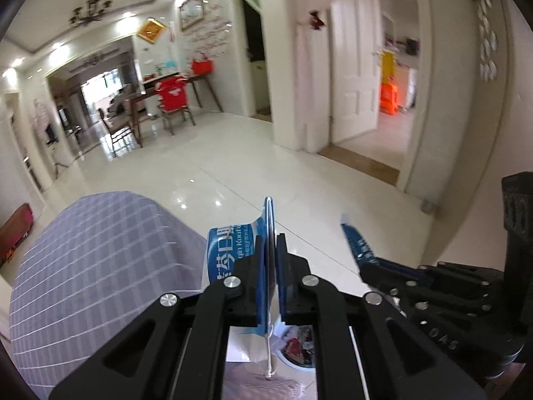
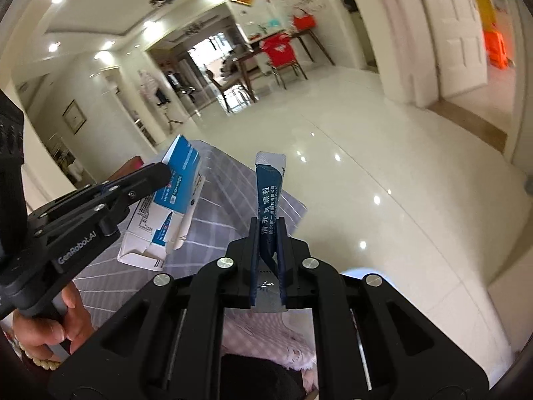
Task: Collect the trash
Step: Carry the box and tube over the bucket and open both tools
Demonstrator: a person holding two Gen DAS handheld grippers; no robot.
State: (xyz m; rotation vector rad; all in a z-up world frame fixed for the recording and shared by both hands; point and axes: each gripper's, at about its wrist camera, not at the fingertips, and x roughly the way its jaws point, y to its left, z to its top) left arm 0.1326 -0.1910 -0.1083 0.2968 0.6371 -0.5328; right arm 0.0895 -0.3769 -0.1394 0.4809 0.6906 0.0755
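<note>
- Far left: lilac checked fabric surface point(image 2: 213, 233), low in both views, glossy pale tiled floor point(image 2: 383, 153) beyond.
- Left gripper point(image 2: 166, 175): jaws nearly closed, pinching a flattened blue-and-white cardboard box point(image 2: 173, 206) by its upper edge; box hangs over the fabric. Judged light, stiff-ish but crushable; an edge grip suits it.
- Right gripper point(image 2: 268, 233): jaws narrow, clamped on a dark blue foil sachet point(image 2: 268, 183), standing upright from the pads. Judged very light, floppy, slick; best gripped mid-body, firmly.
- No bin visible.
</note>
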